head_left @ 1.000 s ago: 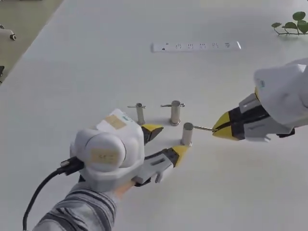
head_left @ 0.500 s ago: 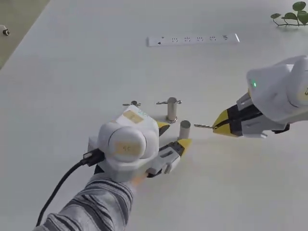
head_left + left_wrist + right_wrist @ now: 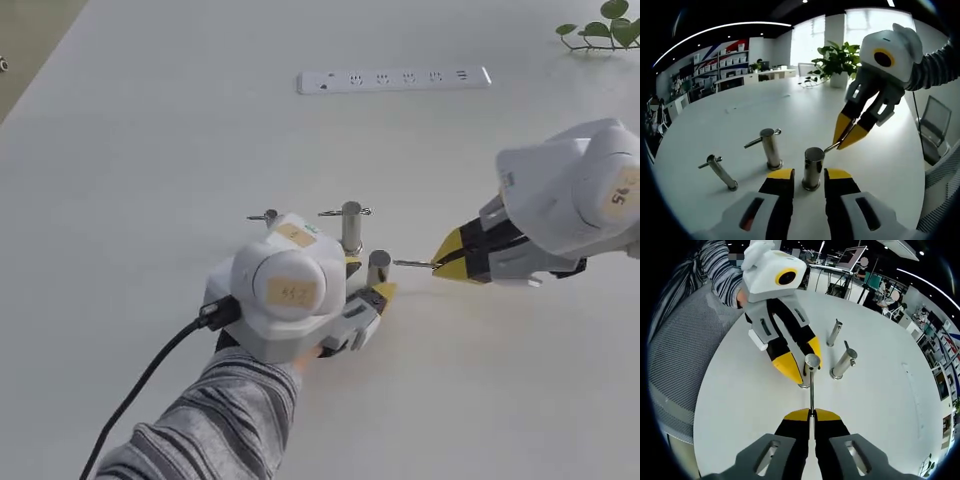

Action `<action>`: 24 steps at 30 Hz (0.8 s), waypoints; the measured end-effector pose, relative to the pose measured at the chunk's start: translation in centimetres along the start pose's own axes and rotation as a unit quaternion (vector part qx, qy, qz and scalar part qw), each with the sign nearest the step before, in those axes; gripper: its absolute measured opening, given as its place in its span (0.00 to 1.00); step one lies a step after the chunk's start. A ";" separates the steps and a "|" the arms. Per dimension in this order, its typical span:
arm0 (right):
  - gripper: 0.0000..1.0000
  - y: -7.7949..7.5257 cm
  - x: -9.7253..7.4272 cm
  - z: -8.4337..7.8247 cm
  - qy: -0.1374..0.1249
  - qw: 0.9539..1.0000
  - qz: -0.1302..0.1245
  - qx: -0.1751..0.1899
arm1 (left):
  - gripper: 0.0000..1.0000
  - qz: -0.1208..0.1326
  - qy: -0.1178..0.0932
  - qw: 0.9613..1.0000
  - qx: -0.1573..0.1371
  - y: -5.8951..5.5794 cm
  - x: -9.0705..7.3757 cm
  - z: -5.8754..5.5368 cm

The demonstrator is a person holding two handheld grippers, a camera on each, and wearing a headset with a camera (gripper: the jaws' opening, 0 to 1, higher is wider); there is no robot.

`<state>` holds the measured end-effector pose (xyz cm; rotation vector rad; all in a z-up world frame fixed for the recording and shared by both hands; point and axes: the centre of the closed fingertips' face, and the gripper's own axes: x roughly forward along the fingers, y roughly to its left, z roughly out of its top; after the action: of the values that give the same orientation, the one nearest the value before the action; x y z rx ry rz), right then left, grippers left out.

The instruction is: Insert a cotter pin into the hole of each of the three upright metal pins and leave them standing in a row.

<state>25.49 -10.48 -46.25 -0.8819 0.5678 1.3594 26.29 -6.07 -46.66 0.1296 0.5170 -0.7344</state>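
Three upright metal pins stand on the white table. The far pin and the middle pin each carry a cotter pin through the top. My left gripper is shut on the near metal pin, its yellow fingertips hugging the base. From the right, my right gripper is shut on a cotter pin held level. The cotter pin's free end meets the near pin's head.
A white power strip lies at the back of the table, and a plant sprig at the back right corner. The table's left edge drops to the floor. A potted plant and a chair stand beyond the table.
My left gripper has slid in and narrowed its jaws around the near pin. The right gripper has brought the cotter pin leftward until its tip reaches the pin's head.
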 end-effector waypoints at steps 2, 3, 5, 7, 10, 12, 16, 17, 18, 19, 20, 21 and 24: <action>0.00 -0.1 0.0 0.1 0.000 1.000 -0.001 -0.001 | 0.19 -0.001 0.001 1.000 0.001 -0.2 0.1 0.0; 0.00 -0.1 0.0 0.3 -0.002 1.000 -0.001 0.000 | 0.17 -0.002 0.000 1.000 -0.001 -0.3 0.2 0.0; 0.00 -0.3 0.0 0.3 -0.002 1.000 -0.001 -0.002 | 0.15 -0.002 0.001 1.000 -0.004 -0.4 0.3 0.0; 0.00 -0.3 0.0 0.3 -0.004 1.000 0.000 -0.002 | 0.14 0.000 0.002 1.000 -0.004 -0.4 0.4 -0.1; 0.00 -0.3 0.0 0.5 -0.005 1.000 0.001 -0.003 | 0.12 0.001 0.004 1.000 -0.006 -0.5 0.5 -0.1; 0.00 -0.3 0.1 0.6 -0.005 1.000 0.001 -0.004 | 0.11 0.004 0.005 1.000 -0.008 -0.3 0.6 -0.2; 0.00 -0.3 0.0 0.6 -0.004 1.000 0.001 -0.005 | 0.10 0.007 0.007 1.000 -0.013 -0.2 0.7 -0.3; 0.00 -0.3 0.0 0.7 -0.004 1.000 0.001 -0.006 | 0.10 0.008 0.007 1.000 -0.014 -0.2 0.7 -0.4; 0.00 -0.3 0.0 0.7 -0.004 1.000 0.000 -0.005 | 0.10 0.009 0.007 1.000 -0.014 -0.3 0.8 -0.4; 0.00 -0.3 -0.1 0.8 -0.004 1.000 0.000 -0.007 | 0.10 0.009 0.007 1.000 -0.013 -0.2 0.8 -0.5; 0.00 -0.3 -0.2 0.9 -0.004 1.000 0.000 -0.008 | 0.10 0.010 0.007 1.000 -0.012 -0.3 0.8 -0.5; 0.00 -0.4 -0.3 1.0 -0.004 1.000 -0.001 -0.008 | 0.10 0.009 0.008 1.000 -0.011 -0.3 0.8 -0.5; 0.00 -0.5 -0.1 1.1 -0.006 1.000 -0.001 -0.012 | 0.10 0.008 0.008 1.000 -0.008 -0.2 0.8 -0.5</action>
<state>25.81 -9.66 -45.46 -0.8932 0.5426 1.3700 26.42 -6.59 -47.49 0.1242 0.5375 -0.7141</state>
